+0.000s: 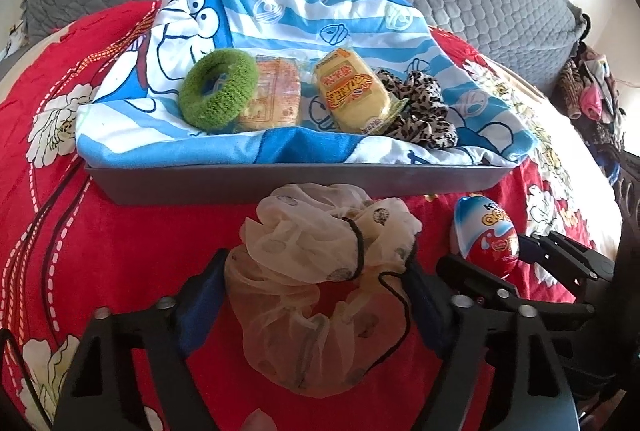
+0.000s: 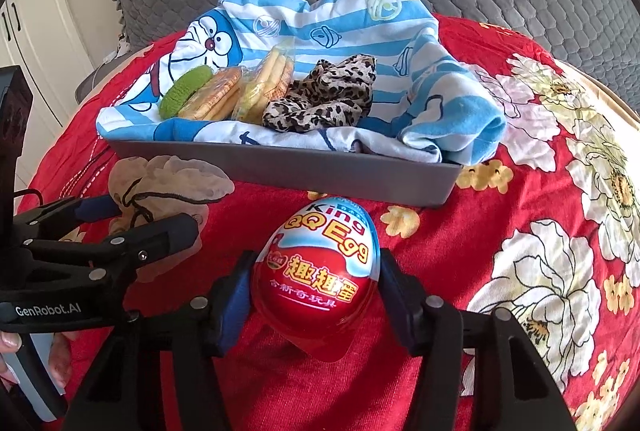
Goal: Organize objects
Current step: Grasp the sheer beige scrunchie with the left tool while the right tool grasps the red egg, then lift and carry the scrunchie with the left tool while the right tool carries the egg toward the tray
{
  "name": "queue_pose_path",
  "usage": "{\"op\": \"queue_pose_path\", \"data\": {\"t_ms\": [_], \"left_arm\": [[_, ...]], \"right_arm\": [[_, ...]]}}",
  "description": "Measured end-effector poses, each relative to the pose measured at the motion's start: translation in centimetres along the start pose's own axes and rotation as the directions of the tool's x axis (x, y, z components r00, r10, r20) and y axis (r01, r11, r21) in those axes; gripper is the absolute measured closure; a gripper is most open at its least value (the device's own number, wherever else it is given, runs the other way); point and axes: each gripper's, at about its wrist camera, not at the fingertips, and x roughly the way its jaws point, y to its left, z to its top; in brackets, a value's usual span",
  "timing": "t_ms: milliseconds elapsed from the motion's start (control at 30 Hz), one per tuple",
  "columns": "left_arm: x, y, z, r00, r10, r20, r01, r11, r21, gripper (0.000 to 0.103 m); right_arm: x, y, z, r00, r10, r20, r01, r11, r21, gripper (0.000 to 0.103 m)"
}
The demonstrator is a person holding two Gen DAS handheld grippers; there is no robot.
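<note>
Placement, as found: grey shallow tray [image 1: 280, 183] on red floral bedspread [image 1: 120, 251], lined with blue-and-white striped cartoon cloth [image 1: 280, 15]. Already inside, side by side on the cloth: green knitted ring scrunchie [image 1: 218, 91], clear-wrapped orange biscuits [image 1: 276, 95], yellow snack packet [image 1: 352, 99], leopard-print fabric scrunchie [image 1: 424, 115]. Judged to be the collecting point for loose items, with the lining as padding.

Still outside, on the bedspread just in front of the tray's near wall: cream sheer fabric scrunchie with black elastic [image 1: 320, 291], and red, white and blue foil-wrapped toy egg [image 2: 320, 271] to its right, standing on its broad end. Near each other, not touching. Presumably the last two items for the tray.

Left tongs [image 1: 314, 263]: angled down, roughly half open, straddling the cream scrunchie. Fabric bunched against both blue pads [image 1: 200, 295], bulging above and below them. Read as a soft grip, not yet lifted.

Right tongs [image 2: 316, 257]: angled down, set narrower, one finger on each flank of the egg at its widest part. Pads apparently against the foil on both sides; firmness of contact not verifiable. Egg's base on the bedspread.

Both grips placed low and centred, likely to suit a short lift over the tray wall. Risk: smooth, rounded egg prone to slipping.
</note>
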Motion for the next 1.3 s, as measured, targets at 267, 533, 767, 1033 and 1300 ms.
{"op": "queue_pose_path", "data": {"t_ms": [267, 533, 767, 1033, 1300], "left_arm": [[-0.2, -0.5, -0.2, 1.000, -0.026, -0.013, 0.027, 0.999, 0.030, 0.051], [-0.3, -1.0, -0.2, 0.998, -0.057, -0.035, 0.058, 0.997, 0.050, 0.075], [-0.7, -1.2, -0.4, 0.997, -0.061, -0.037, 0.063, 0.997, 0.049, 0.080], [-1.2, -1.0, -0.4, 0.999, -0.044, -0.032, 0.045, 0.998, 0.040, 0.081], [-2.0, -0.9, -0.2, 0.999, -0.035, -0.019, 0.036, 0.999, 0.032, 0.082]], "right_arm": [[-0.1, -0.2, 0.1, 1.000, 0.012, -0.003, -0.012, 1.000, 0.011, 0.044], [-0.1, -0.4, 0.1, 1.000, 0.023, -0.013, -0.023, 1.000, 0.020, 0.044], [-0.2, -0.3, 0.1, 1.000, 0.025, -0.019, -0.025, 1.000, 0.015, 0.045], [-0.4, -0.4, 0.1, 0.999, 0.031, -0.025, -0.031, 0.999, 0.012, 0.045], [-1.0, 0.2, 0.3, 0.999, 0.042, -0.016, -0.042, 0.999, 0.000, 0.045]]}}
